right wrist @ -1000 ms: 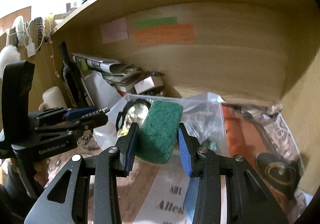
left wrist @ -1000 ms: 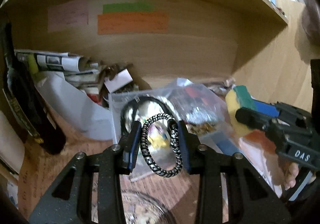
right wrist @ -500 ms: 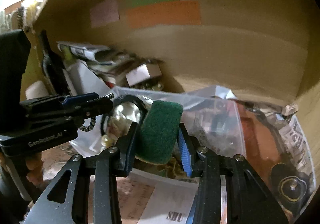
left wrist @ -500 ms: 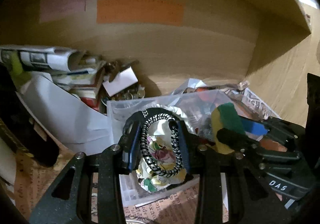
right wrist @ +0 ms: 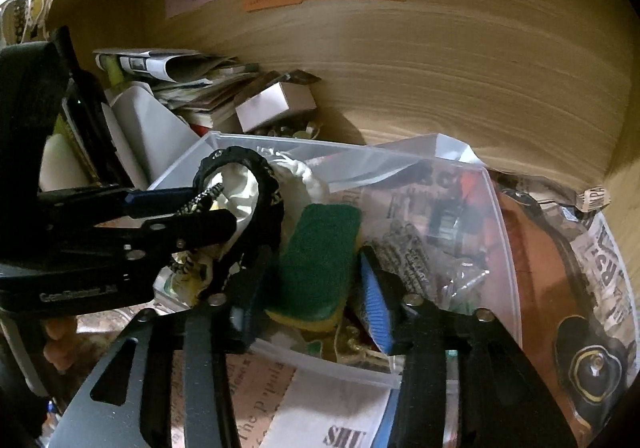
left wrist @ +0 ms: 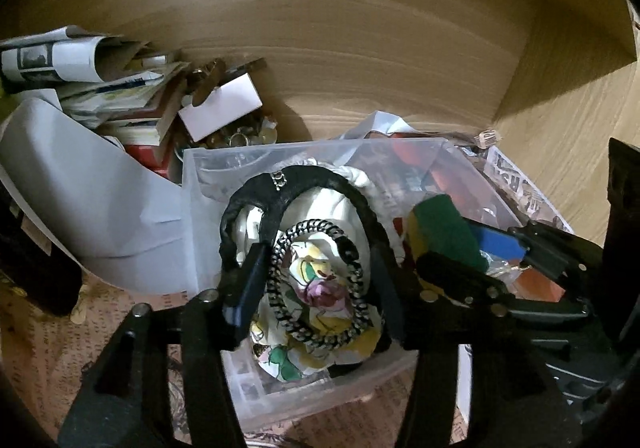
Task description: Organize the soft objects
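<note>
Fingers of both our grippers are opening above a clear plastic box [left wrist: 208,208] that stands on the shelf, on sheets of newspaper [right wrist: 256,380].

Between the fingers of our left gripper [left wrist: 316,284] we see a black-and-white braided hair tie [left wrist: 280,276]. It lies on a flowered cloth [left wrist: 316,280] inside the box, near the front wall. The left finger is just beside the left edge of the tie; we cannot tell if it touches. The right finger stands apart from the tie, so the fingers are spread and do not pinch it. A thick black band [left wrist: 304,180] curves around the far side of the tie, over a white cloth [left wrist: 332,204].

Between the fingers of our right gripper [right wrist: 312,276] is a sponge [right wrist: 320,256] with a green scouring face and a yellow body. It stands tilted in the box, right of the black band. The left finger is close against its left side, and the blue pad [right wrist: 374,304] of the right finger is just beside its right edge. The fingers are parting and do not squeeze the sponge.

Far left of the box, papers and a white card box [left wrist: 220,108] are piled against the wooden back wall [left wrist: 380,60].
</note>
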